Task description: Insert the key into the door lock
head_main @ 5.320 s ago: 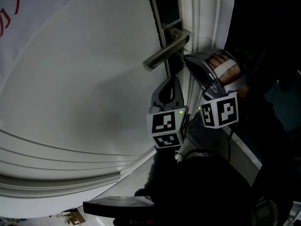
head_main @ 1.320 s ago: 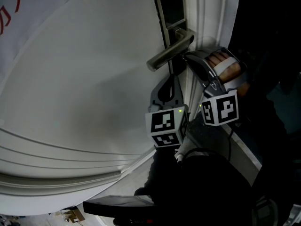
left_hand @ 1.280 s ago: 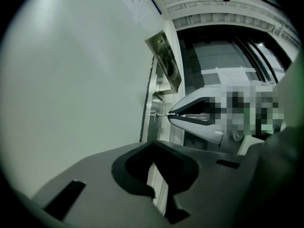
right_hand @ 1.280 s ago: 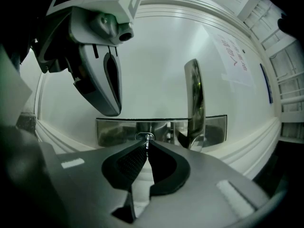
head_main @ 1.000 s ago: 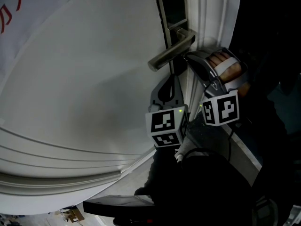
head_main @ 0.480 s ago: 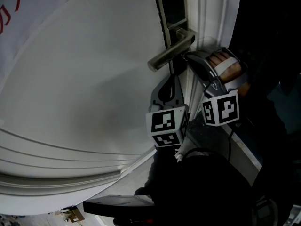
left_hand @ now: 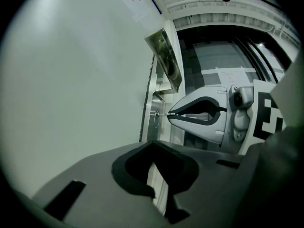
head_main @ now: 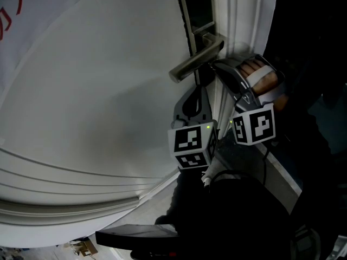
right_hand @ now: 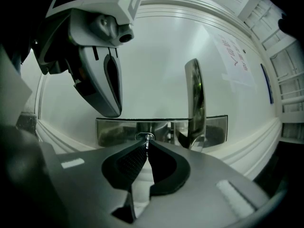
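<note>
A white door (head_main: 97, 91) carries a dark metal lock plate (head_main: 196, 10) with a lever handle (head_main: 195, 58). My right gripper (head_main: 213, 65) sits just under the handle, shut on a small metal key (right_hand: 147, 144). The key's tip is at the round keyhole (right_hand: 145, 137) in the plate (right_hand: 114, 132); how deep it sits is hidden. In the left gripper view the key (left_hand: 164, 114) points level at the keyhole (left_hand: 156, 116). My left gripper (head_main: 199, 91) hangs below the handle beside the door edge, its jaws together on nothing (left_hand: 152, 161).
The white moulded door frame (head_main: 238, 20) runs along the right of the lock. Beyond it lies a dark space (head_main: 309, 64). The lever handle (right_hand: 194, 94) sticks out right of the key. A person's hand (head_main: 260, 75) grips the right gripper.
Only the head view drifts a little. Both grippers keep their places by the lock, and the key stays at the keyhole.
</note>
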Demonstrator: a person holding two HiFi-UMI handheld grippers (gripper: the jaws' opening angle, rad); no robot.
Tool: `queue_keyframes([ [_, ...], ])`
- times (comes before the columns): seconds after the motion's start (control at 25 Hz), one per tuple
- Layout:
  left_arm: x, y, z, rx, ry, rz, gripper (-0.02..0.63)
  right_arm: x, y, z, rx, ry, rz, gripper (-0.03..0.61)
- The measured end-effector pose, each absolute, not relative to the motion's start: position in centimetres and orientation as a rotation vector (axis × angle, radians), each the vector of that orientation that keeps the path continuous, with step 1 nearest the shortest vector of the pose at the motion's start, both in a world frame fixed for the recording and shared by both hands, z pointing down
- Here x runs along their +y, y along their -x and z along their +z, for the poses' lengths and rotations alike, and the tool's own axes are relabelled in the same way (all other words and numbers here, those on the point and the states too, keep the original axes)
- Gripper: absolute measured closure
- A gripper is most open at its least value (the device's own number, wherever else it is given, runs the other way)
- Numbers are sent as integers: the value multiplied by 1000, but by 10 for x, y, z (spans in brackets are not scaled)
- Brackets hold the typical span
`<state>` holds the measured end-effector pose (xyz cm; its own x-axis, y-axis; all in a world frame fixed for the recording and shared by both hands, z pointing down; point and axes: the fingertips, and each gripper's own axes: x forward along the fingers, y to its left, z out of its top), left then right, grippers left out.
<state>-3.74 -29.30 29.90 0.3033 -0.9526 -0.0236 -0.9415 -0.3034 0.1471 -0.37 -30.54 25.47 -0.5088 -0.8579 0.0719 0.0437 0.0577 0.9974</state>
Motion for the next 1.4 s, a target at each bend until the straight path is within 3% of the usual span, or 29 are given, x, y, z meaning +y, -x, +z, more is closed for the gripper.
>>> queue_keyframes([
  [1.4, -295, 38, 296, -1797, -2441, -159, 612, -307, 6, 255, -1603, -825, -1557, 565],
])
